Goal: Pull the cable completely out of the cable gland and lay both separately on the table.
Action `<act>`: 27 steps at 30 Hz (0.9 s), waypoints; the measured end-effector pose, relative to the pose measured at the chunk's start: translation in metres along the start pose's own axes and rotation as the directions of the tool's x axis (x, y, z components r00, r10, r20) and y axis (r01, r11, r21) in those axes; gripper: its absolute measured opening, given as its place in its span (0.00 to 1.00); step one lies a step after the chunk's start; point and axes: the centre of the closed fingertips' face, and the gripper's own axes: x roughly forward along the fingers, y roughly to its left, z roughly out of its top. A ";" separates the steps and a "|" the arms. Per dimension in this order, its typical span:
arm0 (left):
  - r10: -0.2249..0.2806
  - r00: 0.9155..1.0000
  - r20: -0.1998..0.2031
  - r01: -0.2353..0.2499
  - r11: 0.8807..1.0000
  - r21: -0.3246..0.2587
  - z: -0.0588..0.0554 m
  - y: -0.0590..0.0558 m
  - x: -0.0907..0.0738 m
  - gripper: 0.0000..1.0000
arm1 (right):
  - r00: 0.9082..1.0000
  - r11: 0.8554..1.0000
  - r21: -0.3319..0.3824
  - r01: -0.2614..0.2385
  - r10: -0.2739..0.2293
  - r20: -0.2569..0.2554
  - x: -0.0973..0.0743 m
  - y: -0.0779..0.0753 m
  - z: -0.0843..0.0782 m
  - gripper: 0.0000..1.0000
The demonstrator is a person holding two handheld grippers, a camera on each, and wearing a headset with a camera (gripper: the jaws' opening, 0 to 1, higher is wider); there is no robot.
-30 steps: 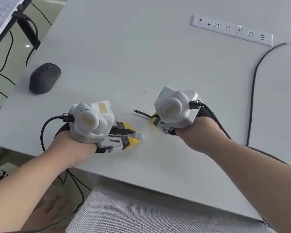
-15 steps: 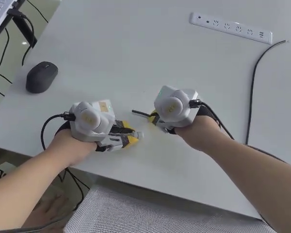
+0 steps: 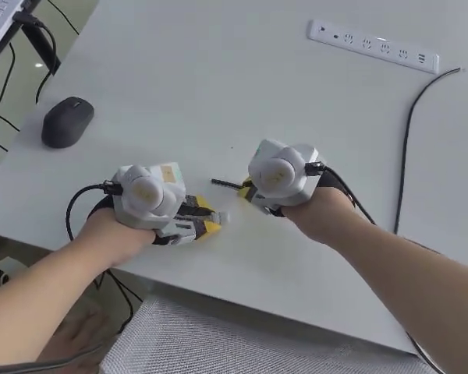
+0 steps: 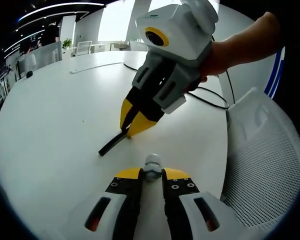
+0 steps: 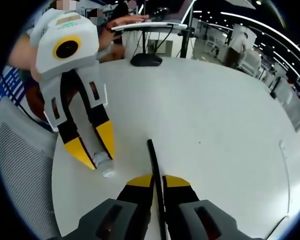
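My left gripper (image 4: 151, 176) is clenched on the cable gland (image 4: 152, 164), which pokes out pale and stubby just past the yellow tips. My right gripper (image 5: 157, 182) is clamped on the black cable (image 5: 152, 155), whose long axis runs straight forward along the jaws, with a short free end sticking out ahead. That free end points toward the left gripper but is clear of the gland. In both gripper views bare table (image 3: 218, 93) shows between the two, so I judge the pull-out done and only the laying-down left. Both pieces sit low over the table near its front edge, gland to the left and cable to the right; whether either touches the surface I cannot tell. For the next move I'd lower each straight down where it is and then let go, laying the cable flat along its length so it doesn't swing toward the gland.
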 end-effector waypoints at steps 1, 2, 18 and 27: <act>0.001 1.000 -0.001 -0.001 1.000 -0.005 0.000 0.000 0.000 0.18 | 1.000 1.000 -0.002 0.004 -0.004 0.000 0.000 -0.001 0.000 0.04; 0.005 1.000 -0.002 -0.005 1.000 -0.004 0.001 0.001 0.000 0.20 | 1.000 1.000 -0.003 0.006 -0.006 0.001 0.000 -0.002 0.000 0.05; 0.027 1.000 -0.009 -0.027 1.000 -0.003 -0.001 -0.003 -0.007 0.28 | 0.999 0.999 0.015 0.032 -0.032 0.030 -0.011 -0.007 0.006 0.16; 0.050 0.999 0.019 -0.049 0.999 -0.018 0.005 -0.007 -0.018 0.33 | 0.994 0.996 0.053 0.072 -0.075 0.073 -0.036 -0.011 0.007 0.22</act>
